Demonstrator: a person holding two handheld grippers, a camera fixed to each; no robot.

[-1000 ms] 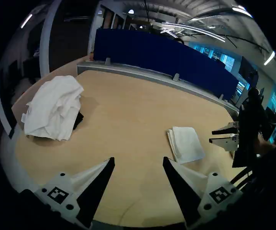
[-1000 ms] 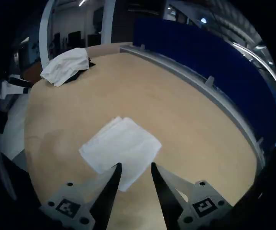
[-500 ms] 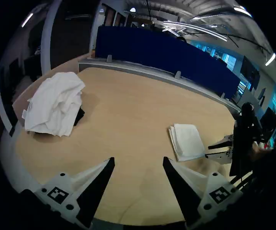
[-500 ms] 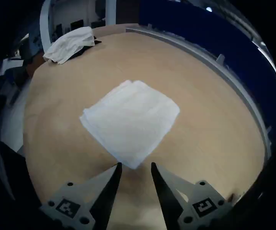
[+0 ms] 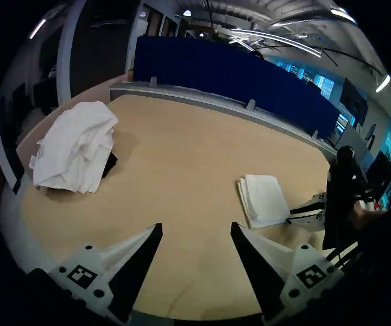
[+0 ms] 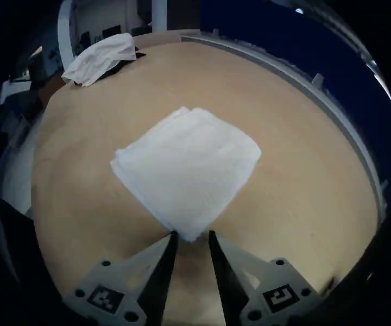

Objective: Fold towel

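Here comes the right gripper (image 6: 191, 239). 1 second ago its fingers stood wider, with the towel's near edge under them. Now the gap has narrowed, and the near corner of the folded towel (image 6: 187, 163) pokes right in between the tips. A slit still shows between the fingers, so I call them slightly apart around that corner, not clamped on it. The towel lies flat as a neat square of several layers, toward the right edge of the desk (image 6: 304, 179). It is well apart from the heap of white cloth (image 6: 100, 57) at the far left corner. The left gripper (image 5: 195, 228) has barely budged: its fingers are wide apart with nothing in them, over bare wood by the near edge. My read is that the folding is nearly or fully done. This pinch sets up either 1 more fold or a lift to carry the square aside. The squeeze must catch every layer at that corner, or the stack will splay open.
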